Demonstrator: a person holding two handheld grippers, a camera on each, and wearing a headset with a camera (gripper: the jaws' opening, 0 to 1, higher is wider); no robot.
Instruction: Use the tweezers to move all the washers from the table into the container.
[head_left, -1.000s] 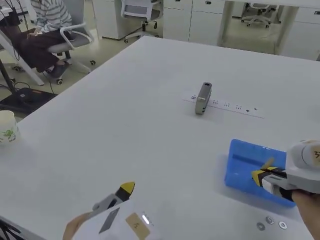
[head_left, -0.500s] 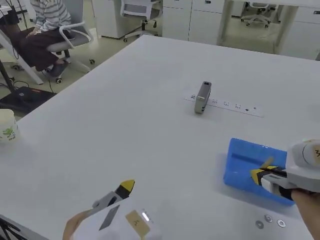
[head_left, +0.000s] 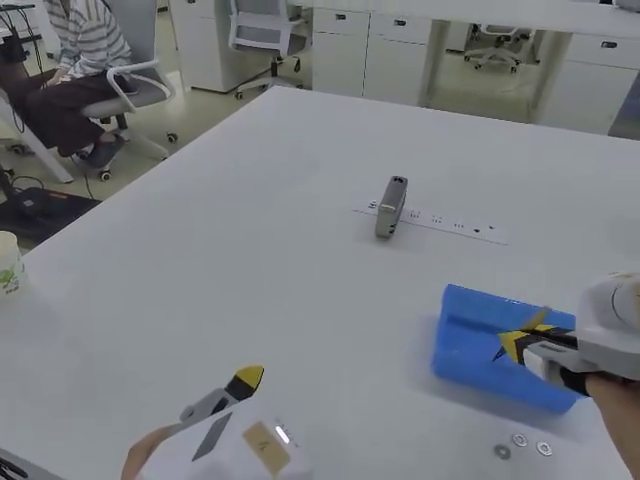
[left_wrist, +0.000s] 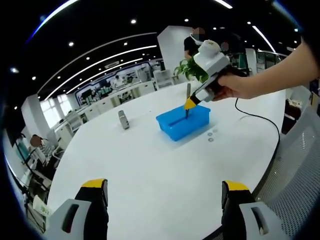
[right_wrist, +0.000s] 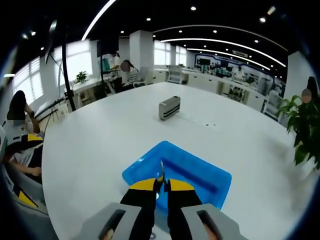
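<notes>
The white worktop (head_left: 250, 230) bears a blue container (head_left: 470, 345), three washers (head_left: 519, 439) near its front wall, a grey block (head_left: 390, 207) touching a marked strip (head_left: 450, 222), and a cup (head_left: 6, 266) at the left edge.

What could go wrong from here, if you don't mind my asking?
The thin tweezers stick out of the shut jaws of the right gripper and may twist or slip. The washers lie flat and close together beside the container; picking one may scatter the others.
</notes>
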